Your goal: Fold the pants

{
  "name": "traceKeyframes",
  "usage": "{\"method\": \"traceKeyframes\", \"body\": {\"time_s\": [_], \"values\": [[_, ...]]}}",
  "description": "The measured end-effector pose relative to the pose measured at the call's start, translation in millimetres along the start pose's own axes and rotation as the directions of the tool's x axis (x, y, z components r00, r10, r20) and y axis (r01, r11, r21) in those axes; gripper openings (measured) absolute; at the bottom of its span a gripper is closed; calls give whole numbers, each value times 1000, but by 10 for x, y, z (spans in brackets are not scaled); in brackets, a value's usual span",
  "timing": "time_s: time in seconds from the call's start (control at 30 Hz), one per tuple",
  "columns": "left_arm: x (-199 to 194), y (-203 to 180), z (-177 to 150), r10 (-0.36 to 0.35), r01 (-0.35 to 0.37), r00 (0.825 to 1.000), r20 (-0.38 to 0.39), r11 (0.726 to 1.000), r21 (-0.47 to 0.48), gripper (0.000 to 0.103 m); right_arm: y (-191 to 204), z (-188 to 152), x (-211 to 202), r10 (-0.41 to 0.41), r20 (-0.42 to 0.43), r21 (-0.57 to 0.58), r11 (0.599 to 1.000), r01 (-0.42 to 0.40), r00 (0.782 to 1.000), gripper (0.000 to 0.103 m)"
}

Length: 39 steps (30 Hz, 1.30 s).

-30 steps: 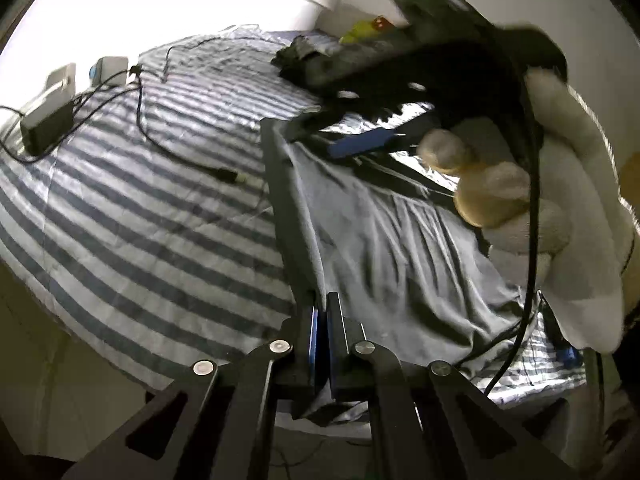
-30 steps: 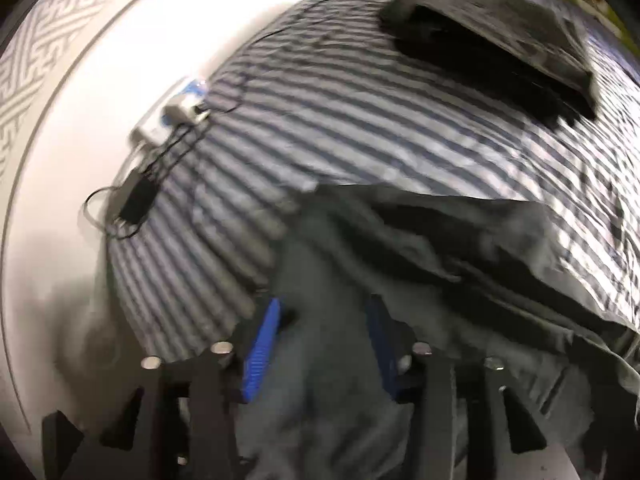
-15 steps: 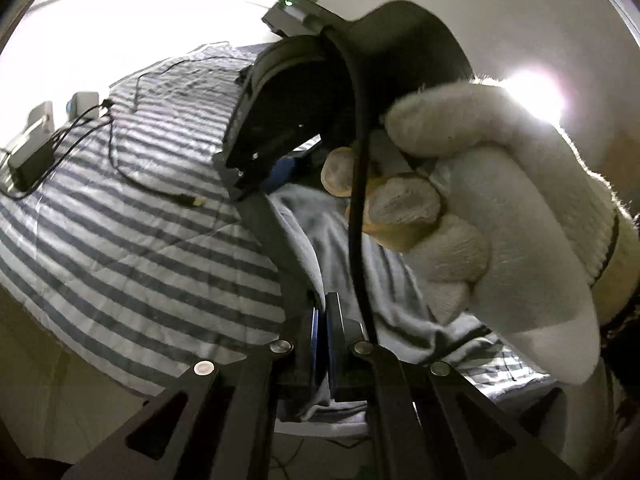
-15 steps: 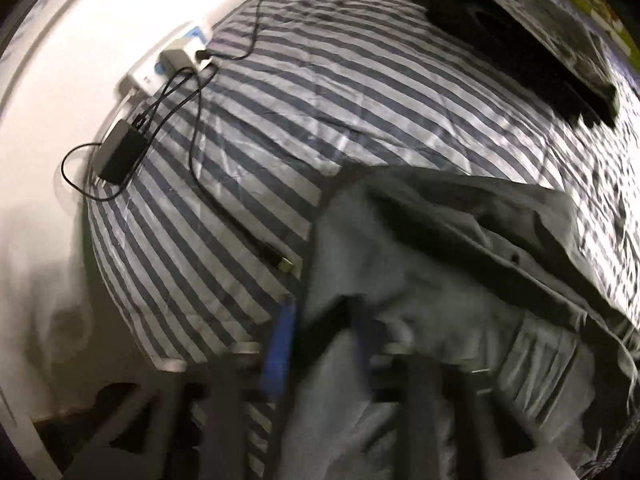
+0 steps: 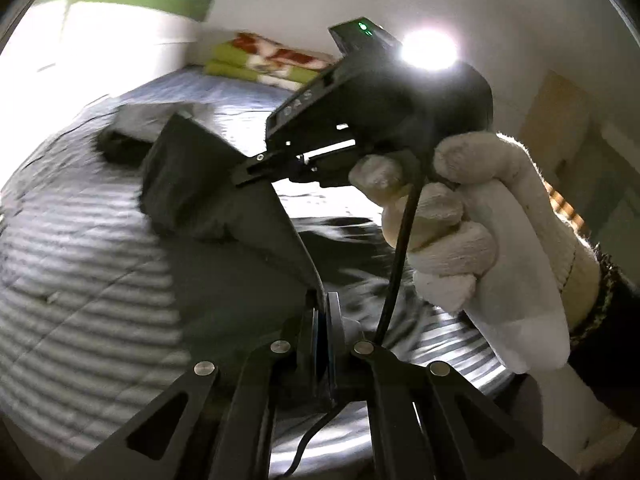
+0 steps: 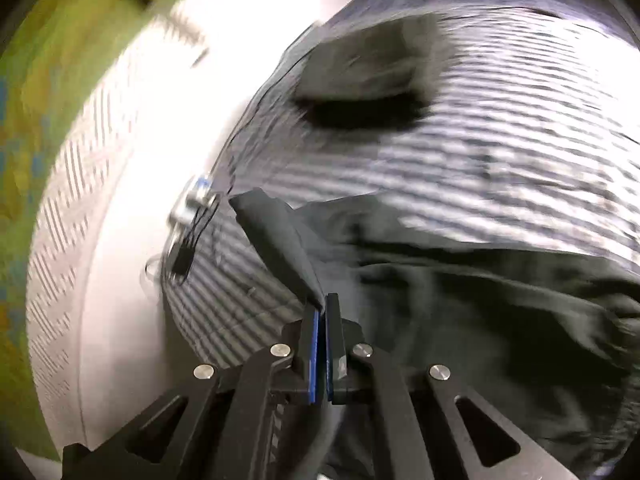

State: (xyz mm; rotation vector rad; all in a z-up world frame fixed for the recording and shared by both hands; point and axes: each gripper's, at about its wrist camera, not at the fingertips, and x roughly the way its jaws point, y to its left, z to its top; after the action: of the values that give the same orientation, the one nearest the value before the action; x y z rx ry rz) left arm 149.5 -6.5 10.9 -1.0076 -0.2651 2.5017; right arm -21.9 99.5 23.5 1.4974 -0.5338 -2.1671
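Dark grey pants lie on a blue-and-white striped bed, with one edge lifted off it. My left gripper is shut on that lifted edge, and the cloth stretches up from it as a taut band. In the right wrist view my right gripper is shut on the pants too, pinching a raised fold that runs up and left. The right gripper also shows in the left wrist view, held in a white-gloved hand, clamped on the upper end of the lifted cloth.
A folded dark garment lies farther back on the bed. A charger and cables rest near the bed's left edge. A folded green and red blanket sits at the head by the wall. A bright lamp glares behind the gloved hand.
The right gripper closed onto the pants. Both grippers rose and swung along the bed, lifting the pants edge off the sheet; the far folded garment and blanket came into view.
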Motion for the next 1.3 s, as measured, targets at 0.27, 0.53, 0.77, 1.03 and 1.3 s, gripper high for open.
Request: {"method": "traceKeyframes", "body": {"time_s": [0.27,0.53,0.77,1.03,1.3], "values": [[1078,-954,117,-118,130,986,-118,987,98,2,-1527,-133,-745,-83,75,203,977,66,994,2],[1699,-1591,-20,-154,190,964,-216,968,162,2,-2305,-319,-857,-94,93,320,946,59,991,2],[1865,-1747,139,-149,175,971,-189,976,131,4,-2404,-157,-946,-142,117,279,954,105,983,2],[1300,-1310,92,-172,201,956,-237,974,105,44,-2428,-233,-1139,-246,149,266,943,201,958,21],[413,-2,-349,48,-42,977,-207,999,31,46,-1775,-940,-1544,-247,214,148,964,219,945,25]]}}
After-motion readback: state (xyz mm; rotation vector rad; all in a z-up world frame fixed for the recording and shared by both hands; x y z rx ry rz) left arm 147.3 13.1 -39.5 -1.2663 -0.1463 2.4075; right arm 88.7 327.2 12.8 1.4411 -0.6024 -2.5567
